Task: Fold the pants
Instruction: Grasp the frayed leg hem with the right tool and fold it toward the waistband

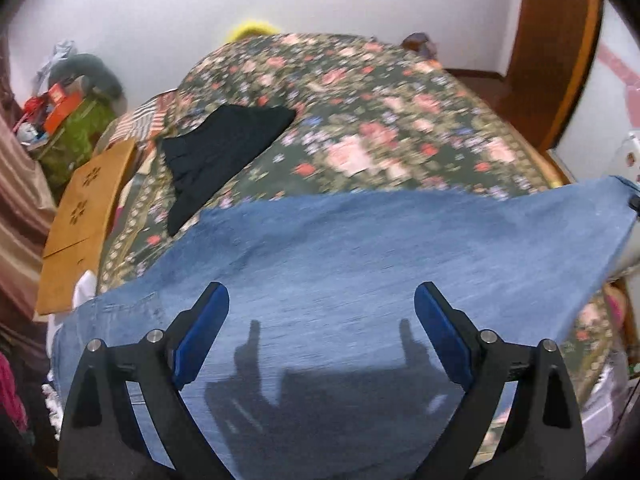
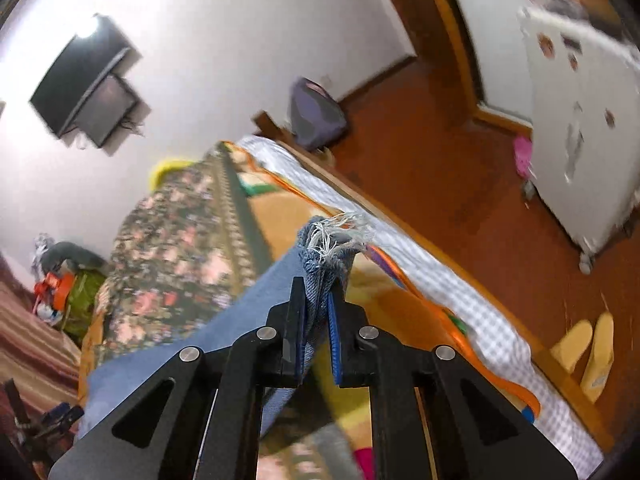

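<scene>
Over the flowered bedspread (image 1: 360, 92) my 2 grippers are both tipped downward, and the jeans (image 1: 360, 248) are strung out between them. My left gripper (image 1: 322, 312) points steeply down at the denim with its 2 blue-padded fingers (image 1: 202, 336) spread wide, nothing between them; the blue cloth lies flat under them and the shadow of my own fingers falls across it. I can see no pad pressing on the fabric on this side. Off to the right in that view the denim rises to a corner at the picture's edge.

My right gripper (image 2: 316, 312) is angled less steeply, aimed along the bed's edge toward the orange floor (image 2: 440, 160). Its jaws are pinched almost together on the frayed hem (image 2: 332, 240) of the jeans: a wad of denim sits squeezed between the pads, white threads sprouting just past the fingertips. From that pinch the leg hangs away to the lower left, clear of the checked sheet (image 2: 440, 280) beside it.

A black garment (image 1: 224, 148) lies on the bedspread beyond the jeans, well apart from both grippers. A pair of yellow slippers (image 2: 588, 348) sits on the floor by the bed.
</scene>
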### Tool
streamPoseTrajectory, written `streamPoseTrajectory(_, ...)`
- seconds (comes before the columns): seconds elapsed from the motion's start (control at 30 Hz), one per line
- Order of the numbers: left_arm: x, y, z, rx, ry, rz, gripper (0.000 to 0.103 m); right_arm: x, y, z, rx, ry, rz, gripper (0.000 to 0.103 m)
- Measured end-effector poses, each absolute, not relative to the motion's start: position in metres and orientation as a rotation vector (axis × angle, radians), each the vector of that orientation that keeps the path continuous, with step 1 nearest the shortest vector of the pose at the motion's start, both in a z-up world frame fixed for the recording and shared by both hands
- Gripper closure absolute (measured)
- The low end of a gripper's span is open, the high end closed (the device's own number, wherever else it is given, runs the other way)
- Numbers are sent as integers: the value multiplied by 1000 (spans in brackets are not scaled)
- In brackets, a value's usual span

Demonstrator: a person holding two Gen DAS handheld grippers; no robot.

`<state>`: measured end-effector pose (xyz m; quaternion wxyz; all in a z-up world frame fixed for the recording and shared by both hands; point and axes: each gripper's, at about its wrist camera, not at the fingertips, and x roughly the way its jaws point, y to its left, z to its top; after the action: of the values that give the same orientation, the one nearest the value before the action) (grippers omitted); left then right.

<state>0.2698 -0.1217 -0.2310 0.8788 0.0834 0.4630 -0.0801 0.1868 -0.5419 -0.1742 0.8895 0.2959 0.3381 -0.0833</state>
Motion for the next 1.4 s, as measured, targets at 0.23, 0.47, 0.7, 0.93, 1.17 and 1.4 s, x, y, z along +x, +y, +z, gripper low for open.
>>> streamPoseTrajectory(0.23,266,-139,-222,115,942,-221,8,189,-486,-121,500,632,-39,94)
streamPoseTrajectory(0.47,254,-130,-210,110,896,-245,8,198,-415,-95,401,609,120,94)
streamPoseTrajectory(0.7,245,-93,-200,61,868,-249,8,219,-339,-97,301,645,251,94)
streamPoseTrajectory(0.93,239,-45,-203,-5,849,-204,8,233,-276,-120,252,725,353,94)
streamPoseTrajectory(1.17,237,-3,-215,-60,872,-137,8,245,-213,-174,158,880,437,94)
streamPoseTrajectory(1.4,237,17,-227,-104,897,-107,8,245,-186,-219,132,1007,447,94)
